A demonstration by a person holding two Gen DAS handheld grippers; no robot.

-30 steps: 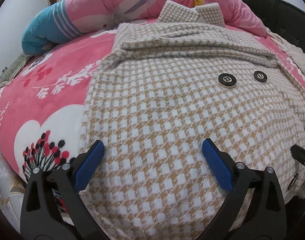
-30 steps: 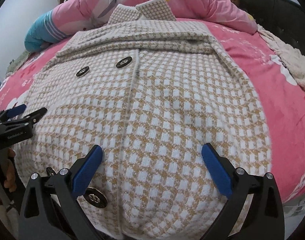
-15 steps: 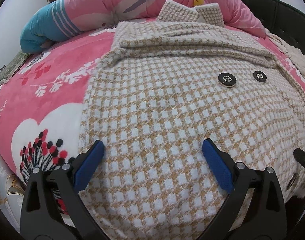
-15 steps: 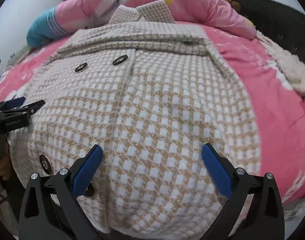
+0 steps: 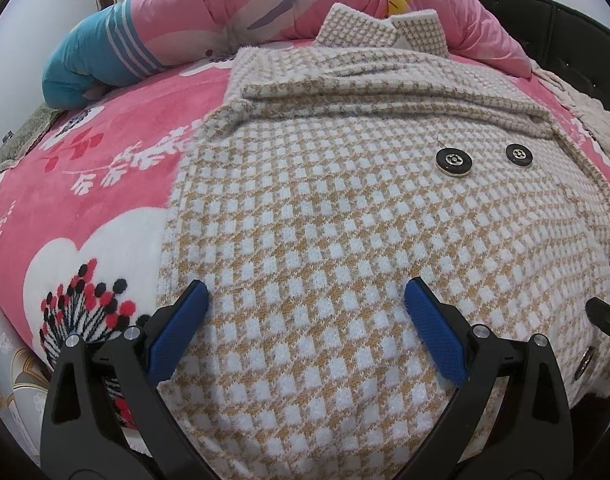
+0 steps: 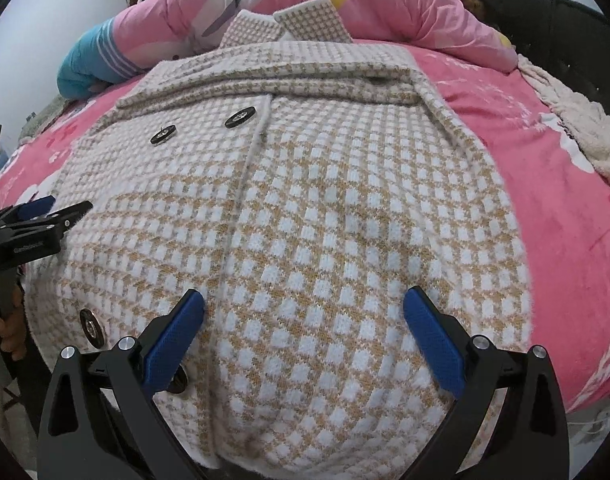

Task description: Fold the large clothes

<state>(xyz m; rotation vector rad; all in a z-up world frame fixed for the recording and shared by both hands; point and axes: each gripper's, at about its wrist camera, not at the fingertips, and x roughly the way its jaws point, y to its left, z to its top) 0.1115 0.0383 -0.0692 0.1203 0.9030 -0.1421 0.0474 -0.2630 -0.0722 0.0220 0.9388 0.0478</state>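
My left claw (image 5: 305, 300) hangs spread wide over the lower middle of its frame, both blue pads clear of the knit and pinching nothing. The houndstooth coat (image 5: 345, 240) fills most of that view, lying face up on the pink blanket (image 5: 97, 184) with its sleeves already crossed in a band near the collar at the top. The coat's left edge runs just beside my left pad (image 5: 181, 328). If I close here I judge I would nip only the top layer, or catch the blanket's pile along with the hem, and the fold would drag the bedding up with it.

Further right in that frame sit two black buttons (image 5: 453, 162), and at the far right edge a tip of my other tool shows.

In the right-wrist view, the left claw (image 6: 53, 212) pokes in at mid-left, held by a hand (image 6: 5, 332) at the lower left edge. My right claw (image 6: 305, 304) is likewise open in the lower middle, straddling the coat's front placket, gripping nothing. A lower button (image 6: 91, 322) lies just beside its left pad. Risks, as I see them: a pad landing on that button and slipping off, or the two claws taking hold at uneven heights so the hem goes over crooked. The thick knit may also sag between the two grips.

Both claws point forward and slightly down over the near hem, roughly level with each other.
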